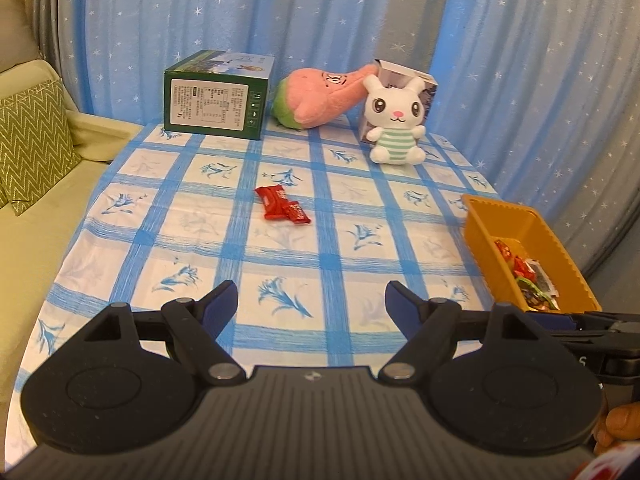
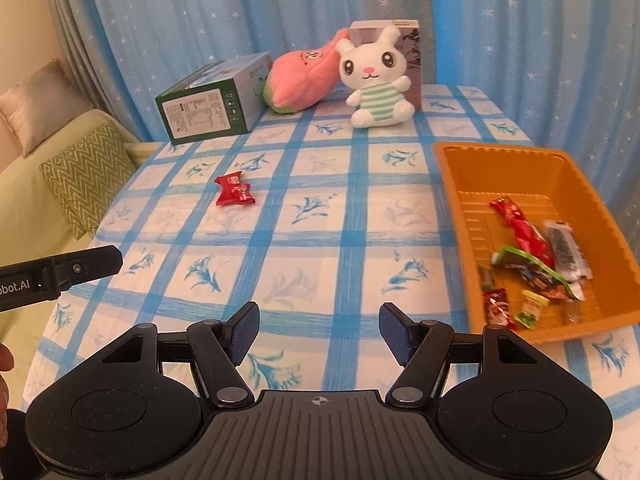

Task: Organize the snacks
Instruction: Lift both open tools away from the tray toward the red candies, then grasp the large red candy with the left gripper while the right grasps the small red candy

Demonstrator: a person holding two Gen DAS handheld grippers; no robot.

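Two red snack packets (image 1: 285,205) (image 2: 234,191) lie together mid-table on the blue checked cloth. An orange tray (image 1: 562,256) (image 2: 452,172) at the table's right side holds several wrapped snacks (image 2: 532,264). My left gripper (image 1: 311,305) hovers open over the near part of the table, well short of the red packets, nothing between its fingers. My right gripper (image 2: 319,326) is open and empty too, near the front edge, just left of the tray. In the right wrist view, part of the left gripper (image 2: 80,266) shows at the left edge.
At the back stand a green box (image 1: 218,98) (image 2: 208,110), a pink plush (image 1: 320,96) (image 2: 300,80), a white bunny plush (image 1: 396,120) (image 2: 376,80) and a small carton (image 1: 424,80) (image 2: 412,36). A sofa with a zigzag cushion (image 1: 32,136) (image 2: 88,172) lies left. Blue curtains hang behind.
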